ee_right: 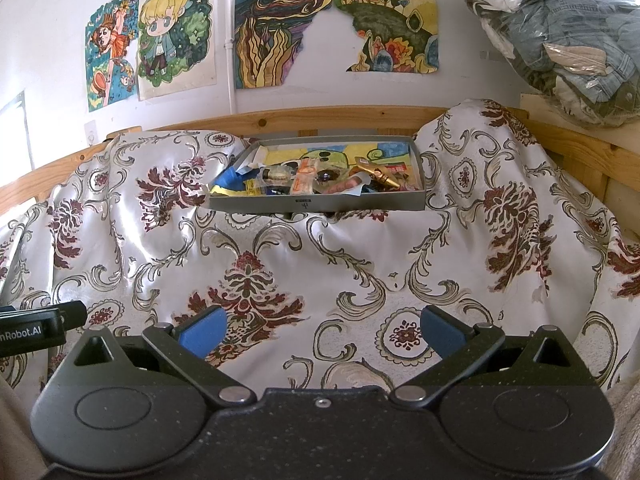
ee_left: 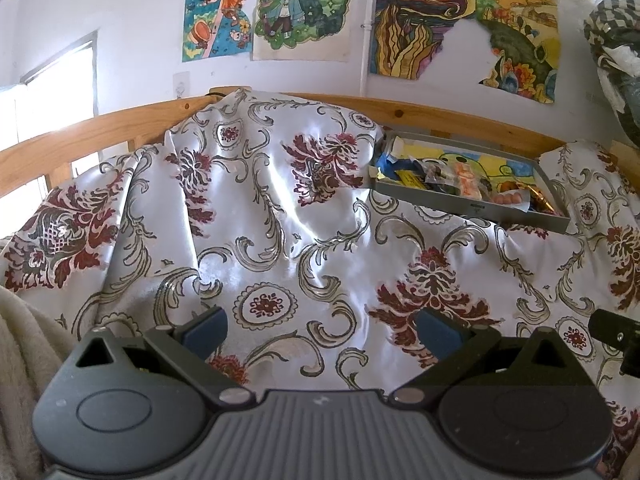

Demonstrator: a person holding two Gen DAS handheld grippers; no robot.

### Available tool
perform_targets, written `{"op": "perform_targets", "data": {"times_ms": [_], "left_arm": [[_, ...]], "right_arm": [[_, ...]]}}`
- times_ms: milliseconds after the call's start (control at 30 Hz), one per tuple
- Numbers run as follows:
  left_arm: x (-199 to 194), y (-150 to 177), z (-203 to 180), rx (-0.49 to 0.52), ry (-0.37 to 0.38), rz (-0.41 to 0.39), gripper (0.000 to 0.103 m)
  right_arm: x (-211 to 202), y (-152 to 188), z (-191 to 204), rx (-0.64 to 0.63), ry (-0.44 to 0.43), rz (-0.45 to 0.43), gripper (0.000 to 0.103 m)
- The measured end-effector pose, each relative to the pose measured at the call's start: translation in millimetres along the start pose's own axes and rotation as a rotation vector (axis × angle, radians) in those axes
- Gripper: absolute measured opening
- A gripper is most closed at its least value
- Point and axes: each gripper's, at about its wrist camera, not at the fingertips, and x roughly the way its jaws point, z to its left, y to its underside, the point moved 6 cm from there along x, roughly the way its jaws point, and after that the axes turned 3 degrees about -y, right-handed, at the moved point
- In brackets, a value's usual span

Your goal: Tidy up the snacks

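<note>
the left gripper [ee_left: 322, 330] has its blue fingers wide apart and holds nothing. the right gripper [ee_right: 322, 330] is spread wide too, with nothing in it. both hang over a shiny flower cloth [ee_right: 320, 264]. the snacks [ee_right: 316, 178] sit in a pile inside a flat grey tray [ee_right: 316, 202]. the tray rests on the cloth, far from both grippers, near a wooden rail [ee_right: 340, 118]. bright drawings [ee_right: 280, 28] hang on the wall behind it.
</note>
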Motion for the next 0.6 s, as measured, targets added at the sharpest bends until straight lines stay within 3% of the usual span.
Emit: {"op": "perform_targets", "data": {"times_ms": [600], "left_arm": [[0.6, 0.4, 0.1, -0.002, -0.003, 0.001, 0.103]], "right_arm": [[0.1, -0.2, 0.5, 0.000, 0.001, 0.002, 0.102]]}}
